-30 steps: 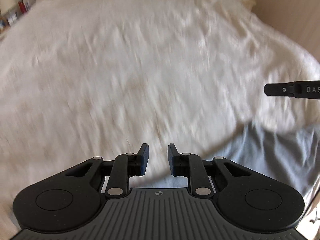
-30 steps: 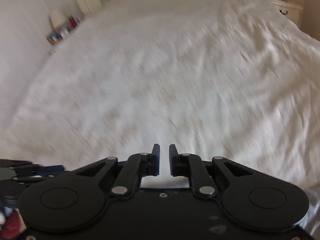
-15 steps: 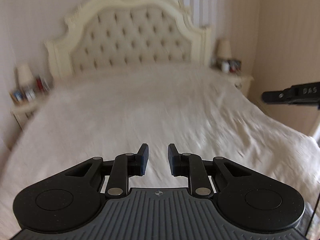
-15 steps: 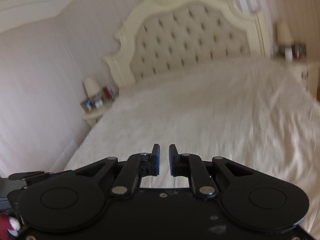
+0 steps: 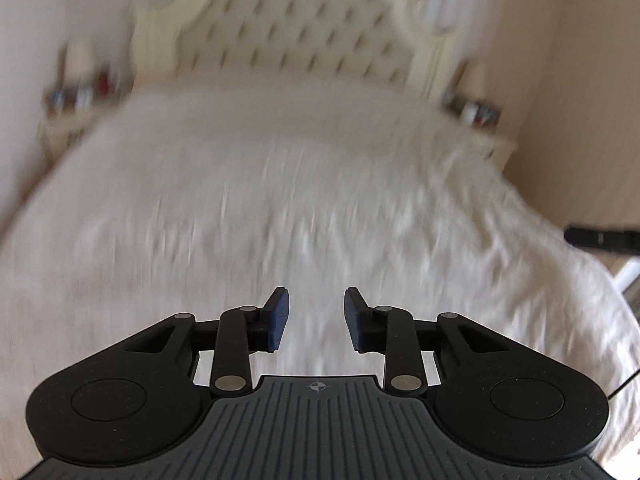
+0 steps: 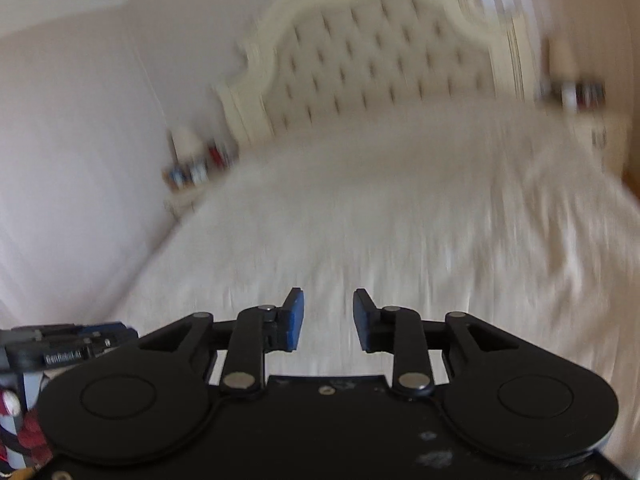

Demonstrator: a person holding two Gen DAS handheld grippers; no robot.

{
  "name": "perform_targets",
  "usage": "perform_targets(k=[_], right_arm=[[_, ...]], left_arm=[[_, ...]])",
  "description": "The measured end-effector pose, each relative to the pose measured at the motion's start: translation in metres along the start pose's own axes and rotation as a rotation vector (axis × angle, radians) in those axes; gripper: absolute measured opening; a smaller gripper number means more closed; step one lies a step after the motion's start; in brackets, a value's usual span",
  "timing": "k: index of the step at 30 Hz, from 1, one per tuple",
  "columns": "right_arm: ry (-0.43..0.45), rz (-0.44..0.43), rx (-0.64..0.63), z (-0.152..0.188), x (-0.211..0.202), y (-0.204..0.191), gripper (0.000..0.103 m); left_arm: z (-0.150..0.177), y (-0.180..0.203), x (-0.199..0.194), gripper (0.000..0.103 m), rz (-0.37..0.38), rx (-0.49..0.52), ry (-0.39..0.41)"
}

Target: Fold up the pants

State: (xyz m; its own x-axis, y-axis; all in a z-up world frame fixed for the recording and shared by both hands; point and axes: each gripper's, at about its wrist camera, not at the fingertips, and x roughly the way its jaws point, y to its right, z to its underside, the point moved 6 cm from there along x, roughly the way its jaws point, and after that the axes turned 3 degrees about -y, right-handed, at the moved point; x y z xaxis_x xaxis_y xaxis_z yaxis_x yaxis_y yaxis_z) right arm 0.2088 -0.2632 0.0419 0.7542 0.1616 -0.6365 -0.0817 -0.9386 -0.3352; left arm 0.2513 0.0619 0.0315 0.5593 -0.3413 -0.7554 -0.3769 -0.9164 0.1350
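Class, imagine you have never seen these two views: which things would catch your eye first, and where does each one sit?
The black left gripper and right gripper fill the foreground of their own views, blue pads apart with nothing between them, having just been opening. Beyond them spreads a white bedspread. At the far end stands a cream tufted headboard, blurred. No pants show.

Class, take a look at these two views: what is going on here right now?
A person holds two tongs above a bed with a cream cover, facing its tufted headboard. The left tongs and right tongs have just been opening, and nothing sits between the fingers of either. No pants appear in either view at this moment.
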Motion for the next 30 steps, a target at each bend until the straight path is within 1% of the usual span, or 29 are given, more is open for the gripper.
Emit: perform_targets(k=[2, 3, 5, 6, 7, 10, 11, 13, 15, 17, 19, 20, 22, 23, 25, 27, 30], right_arm=[[-0.114, 0.003, 0.05, 0.058, 0.021, 0.009, 0.031], [-0.183, 0.022, 0.084, 0.092, 0.032, 0.014, 0.032], [-0.287, 0.029, 0.137, 0.15, 0.05, 0.022, 0.032], [-0.336, 0.037, 0.149, 0.178, 0.061, 0.025, 0.032], [-0.381, 0.064, 0.148, 0.207, 0.071, 0.027, 0.032], [-0.47, 0.116, 0.135, 0.26, 0.097, 0.03, 0.031], [-0.482, 0.124, 0.131, 0.272, 0.103, 0.029, 0.032], [-0.517, 0.116, 0.115, 0.29, 0.115, 0.021, 0.033], [-0.547, 0.11, 0.084, 0.303, 0.128, 0.012, 0.041], [-0.574, 0.156, 0.042, 0.31, 0.144, 0.011, 0.041], [-0.58, 0.194, 0.02, 0.317, 0.152, 0.009, 0.041], [-0.58, 0.215, 0.018, 0.319, 0.155, 0.011, 0.039], [-0.587, 0.221, 0.019, 0.326, 0.159, 0.012, 0.018], [-0.602, 0.208, 0.017, 0.331, 0.159, 0.011, 0.011], [-0.627, 0.173, 0.007, 0.337, 0.155, 0.007, 0.009], [-0.66, 0.137, -0.035, 0.348, 0.141, -0.003, 0.007], [-0.728, 0.091, -0.072, 0.372, 0.119, -0.017, 0.006]], left_arm=[[0.049, -0.01, 0.019, 0.03, -0.011, -0.049, -0.101], [0.068, -0.016, 0.027, 0.03, -0.029, -0.074, -0.151], [0.11, -0.025, 0.044, 0.03, -0.037, -0.12, -0.241], [0.129, -0.03, 0.052, 0.03, -0.049, -0.141, -0.285], [0.147, -0.034, 0.06, 0.03, -0.063, -0.157, -0.324], [0.183, -0.038, 0.073, 0.03, -0.082, -0.177, -0.406], [0.192, -0.039, 0.078, 0.03, -0.08, -0.183, -0.426], [0.203, -0.038, 0.078, 0.03, -0.076, -0.18, -0.439], [0.21, -0.037, 0.078, 0.03, -0.079, -0.161, -0.45], [0.215, -0.038, 0.075, 0.03, -0.073, -0.142, -0.449], [0.216, -0.038, 0.075, 0.03, -0.066, -0.123, -0.445], [0.216, -0.038, 0.075, 0.03, -0.064, -0.115, -0.442], [0.218, -0.04, 0.076, 0.03, -0.057, -0.097, -0.437], [0.218, -0.041, 0.074, 0.03, -0.053, -0.089, -0.437], [0.219, -0.042, 0.071, 0.03, -0.044, -0.072, -0.439], [0.222, -0.043, 0.063, 0.03, -0.024, -0.055, -0.448], [0.236, -0.045, 0.05, 0.03, 0.018, -0.022, -0.493]])
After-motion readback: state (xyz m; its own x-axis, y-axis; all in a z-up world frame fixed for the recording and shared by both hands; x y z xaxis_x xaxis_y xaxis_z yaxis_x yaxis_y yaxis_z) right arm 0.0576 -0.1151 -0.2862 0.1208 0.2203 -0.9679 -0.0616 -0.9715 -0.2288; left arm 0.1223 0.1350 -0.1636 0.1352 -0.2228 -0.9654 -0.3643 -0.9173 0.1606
